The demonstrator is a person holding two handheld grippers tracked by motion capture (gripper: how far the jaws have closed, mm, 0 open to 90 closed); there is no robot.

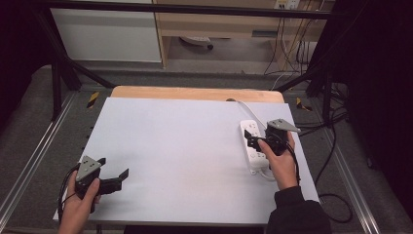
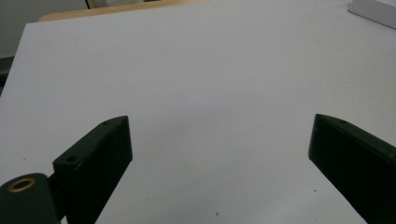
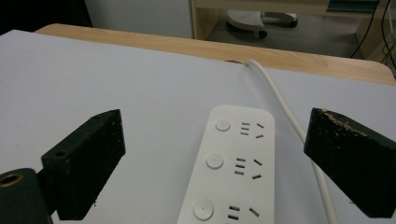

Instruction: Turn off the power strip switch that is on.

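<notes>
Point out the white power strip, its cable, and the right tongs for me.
power strip (image 3: 236,163), right gripper view, on its white top face between the sockets.
cable (image 3: 275,91), right gripper view, on the white cord behind the strip.
right tongs (image 1: 254,138), high view, midway between the tips.

You're in a lab-style recording bay, black metal frame (image 1: 68,73) boxing the white-covered table (image 1: 185,146), bundled cables (image 1: 292,44) hanging at one o'clock, grey carpet floor, hazard-tape markers (image 1: 92,99) at ten o'clock, wooden shelving (image 1: 214,24) at twelve.
</notes>
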